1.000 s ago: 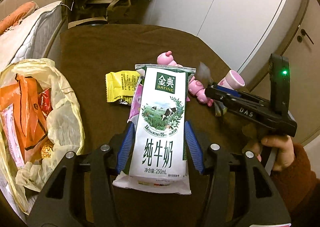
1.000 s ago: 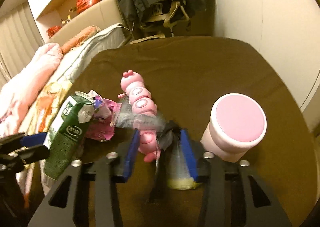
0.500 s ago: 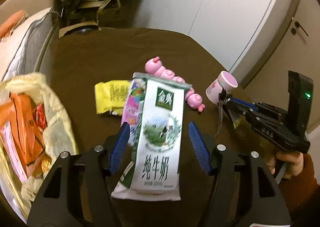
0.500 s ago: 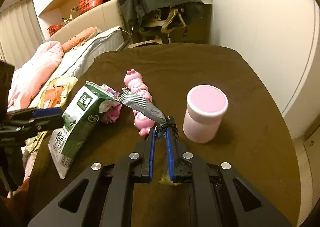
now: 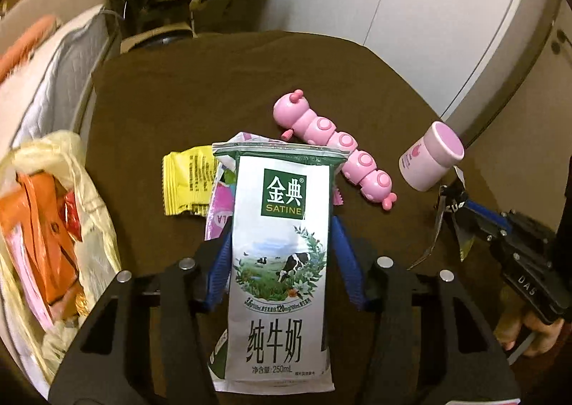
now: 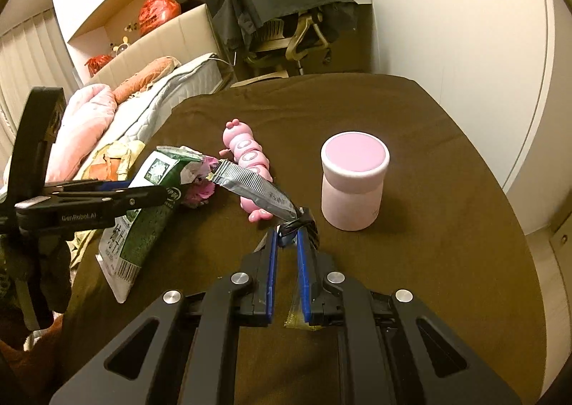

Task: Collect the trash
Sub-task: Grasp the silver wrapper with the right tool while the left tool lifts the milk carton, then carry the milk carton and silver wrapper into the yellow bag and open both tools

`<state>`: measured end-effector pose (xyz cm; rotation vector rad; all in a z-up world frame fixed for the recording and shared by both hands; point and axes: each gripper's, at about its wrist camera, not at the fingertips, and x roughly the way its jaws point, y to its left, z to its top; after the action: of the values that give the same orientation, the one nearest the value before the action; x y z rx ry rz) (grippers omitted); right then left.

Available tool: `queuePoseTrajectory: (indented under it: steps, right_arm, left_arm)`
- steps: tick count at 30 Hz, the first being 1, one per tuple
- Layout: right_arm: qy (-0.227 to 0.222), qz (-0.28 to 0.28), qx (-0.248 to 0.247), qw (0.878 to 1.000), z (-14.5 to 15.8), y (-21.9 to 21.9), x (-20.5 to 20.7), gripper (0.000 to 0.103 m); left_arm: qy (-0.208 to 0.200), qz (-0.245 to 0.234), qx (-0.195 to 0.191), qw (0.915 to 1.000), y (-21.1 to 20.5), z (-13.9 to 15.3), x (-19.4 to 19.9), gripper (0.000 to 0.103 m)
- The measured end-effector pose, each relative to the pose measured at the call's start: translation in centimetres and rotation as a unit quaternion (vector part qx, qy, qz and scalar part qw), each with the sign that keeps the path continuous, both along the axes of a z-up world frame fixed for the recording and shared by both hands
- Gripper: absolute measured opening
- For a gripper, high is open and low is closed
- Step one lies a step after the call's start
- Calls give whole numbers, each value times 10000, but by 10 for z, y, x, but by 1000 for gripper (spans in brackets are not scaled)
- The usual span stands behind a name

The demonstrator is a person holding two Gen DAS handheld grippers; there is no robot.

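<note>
Left wrist view shows our left tongs (image 5: 279, 255) closing around the milk carton (image 5: 280, 251) right of the trash bag (image 5: 53, 226) awaiting it, while our right tongs (image 6: 286, 244) pinch a silver wrapper (image 6: 254, 190) for binning.

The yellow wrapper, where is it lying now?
In the left wrist view the yellow wrapper lies on the brown table, left of the milk carton, between it and the trash bag.

Glossy printed milk carton (image 5: 279, 262), matt brown tablecloth (image 5: 214, 83), shiny pink plastic caterpillar toy (image 5: 336, 140)
</note>
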<state>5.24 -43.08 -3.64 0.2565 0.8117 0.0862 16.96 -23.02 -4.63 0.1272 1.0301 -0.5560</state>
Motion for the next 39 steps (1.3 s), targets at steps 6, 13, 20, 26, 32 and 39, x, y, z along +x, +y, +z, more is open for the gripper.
queuePoseTrajectory:
  steps: [6, 13, 20, 26, 32, 39]
  right_arm:
    - [-143, 77, -5, 9999, 10, 2, 1, 11]
    - [-329, 227, -77, 9992, 28, 15, 3, 11]
    - [-461, 406, -106, 9981, 43, 30, 7, 11]
    - [-657, 605, -216, 9958, 62, 47, 13, 11]
    - [-893, 978, -312, 9907, 86, 83, 28, 11]
    - [-1043, 1593, -406, 9809, 102, 144, 54, 11]
  left_arm:
    - [-116, 219, -559, 9981, 29, 21, -9, 50]
    - [-536, 450, -1035, 9922, 63, 54, -29, 50]
    - [-894, 678, -1259, 9857, 90, 73, -47, 50]
    - [-1169, 868, -1404, 9793, 112, 83, -60, 50]
    - [-1487, 1307, -1617, 9668, 157, 101, -62, 50]
    - [-1833, 1954, -1872, 9451, 229, 120, -50, 50]
